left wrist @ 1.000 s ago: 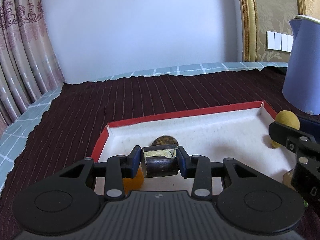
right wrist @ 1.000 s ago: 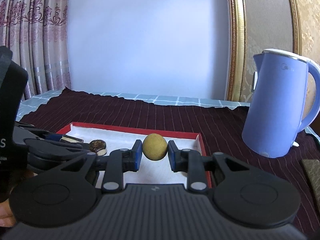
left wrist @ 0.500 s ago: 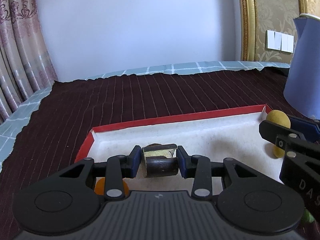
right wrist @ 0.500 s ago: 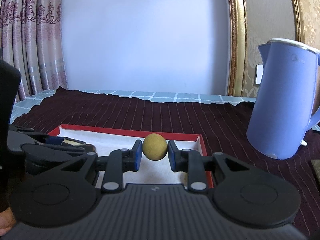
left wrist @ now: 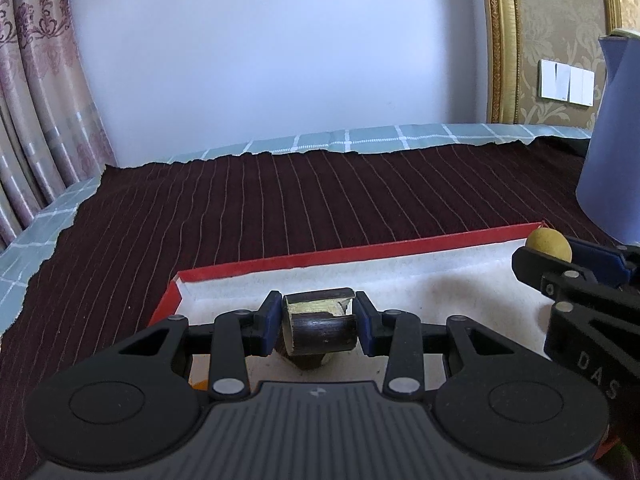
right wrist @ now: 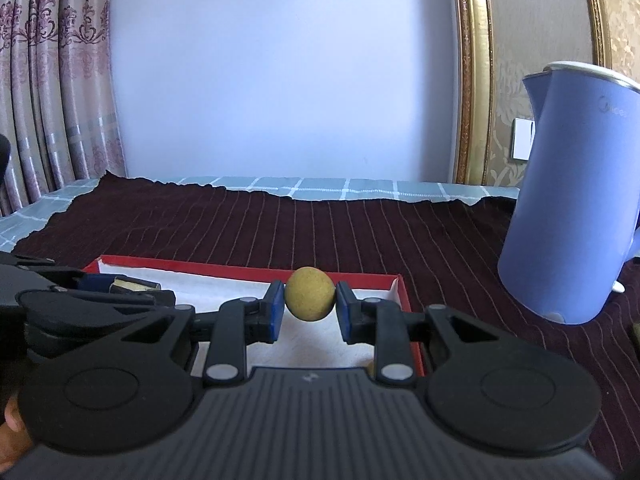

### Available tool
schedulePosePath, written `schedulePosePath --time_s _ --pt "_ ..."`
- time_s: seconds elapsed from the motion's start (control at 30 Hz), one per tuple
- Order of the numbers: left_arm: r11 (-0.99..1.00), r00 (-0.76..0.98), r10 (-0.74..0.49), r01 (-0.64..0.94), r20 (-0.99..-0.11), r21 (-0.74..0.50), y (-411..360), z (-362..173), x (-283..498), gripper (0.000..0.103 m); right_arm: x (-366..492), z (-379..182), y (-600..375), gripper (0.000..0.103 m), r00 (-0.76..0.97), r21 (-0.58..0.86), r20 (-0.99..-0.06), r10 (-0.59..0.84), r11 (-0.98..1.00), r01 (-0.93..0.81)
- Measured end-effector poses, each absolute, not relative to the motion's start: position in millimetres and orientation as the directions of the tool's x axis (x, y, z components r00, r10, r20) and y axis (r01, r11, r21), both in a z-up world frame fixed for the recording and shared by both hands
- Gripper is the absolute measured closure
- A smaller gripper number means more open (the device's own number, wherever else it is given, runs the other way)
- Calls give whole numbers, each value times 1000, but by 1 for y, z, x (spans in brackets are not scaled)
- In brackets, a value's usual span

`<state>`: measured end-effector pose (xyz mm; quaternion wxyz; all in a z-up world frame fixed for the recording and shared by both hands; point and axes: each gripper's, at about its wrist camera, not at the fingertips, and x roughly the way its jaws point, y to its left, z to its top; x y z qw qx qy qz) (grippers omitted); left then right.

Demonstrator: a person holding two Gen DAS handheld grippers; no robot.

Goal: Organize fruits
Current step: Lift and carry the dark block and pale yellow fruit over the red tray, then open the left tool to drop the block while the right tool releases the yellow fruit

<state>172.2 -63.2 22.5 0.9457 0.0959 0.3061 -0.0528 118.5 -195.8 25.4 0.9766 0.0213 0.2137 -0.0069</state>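
Observation:
My left gripper (left wrist: pixel 318 320) is shut on a short dark brown cane-like piece (left wrist: pixel 320 334) with a pale cut end, held over the near left part of the red-rimmed white tray (left wrist: pixel 360 254). A dark fruit lies partly hidden right under it. My right gripper (right wrist: pixel 309 308) is shut on a round yellow-tan fruit (right wrist: pixel 309 294) above the tray's far right corner (right wrist: pixel 394 286). In the left wrist view this fruit (left wrist: pixel 547 242) and the right gripper (left wrist: pixel 560 258) show at the right edge. The left gripper (right wrist: pixel 124 286) shows at the left of the right wrist view.
A tall blue kettle (right wrist: pixel 572 200) stands on the dark striped cloth (left wrist: pixel 240 220) to the right of the tray. Something orange (left wrist: pixel 199 383) peeks out under the left gripper's body. A wall and curtains close off the far side.
Both grippers have travelled forward over the tray, each still holding its fruit. The tray's far rim sits lower in the left wrist view, and the kettle has slid right in the right one.

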Motion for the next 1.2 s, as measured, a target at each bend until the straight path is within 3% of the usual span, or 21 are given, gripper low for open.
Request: schedulePosePath --time_s 0.53,0.6,0.73,0.93,1.07,1.2 --pt "972 801 -10 148 -599 182 -72 16 187 65 129 20 -197 76 898 33 -441 -6 999 22" --pt "971 806 -2 143 -591 191 -72 16 186 63 128 20 -197 70 899 33 -438 -7 999 24" --pt "971 815 -2 141 -580 194 -73 18 182 45 126 19 -197 62 900 26 -435 -14 999 29" --pt "968 820 1 143 -572 207 -74 18 178 41 122 19 -199 62 903 27 -430 -20 999 35" --pt "969 817 3 141 -576 205 -71 18 177 39 117 18 -199 47 910 22 -414 -37 999 50" --pt "970 816 5 136 -578 200 -67 17 174 39 112 18 -198 41 917 10 -397 -49 998 58"
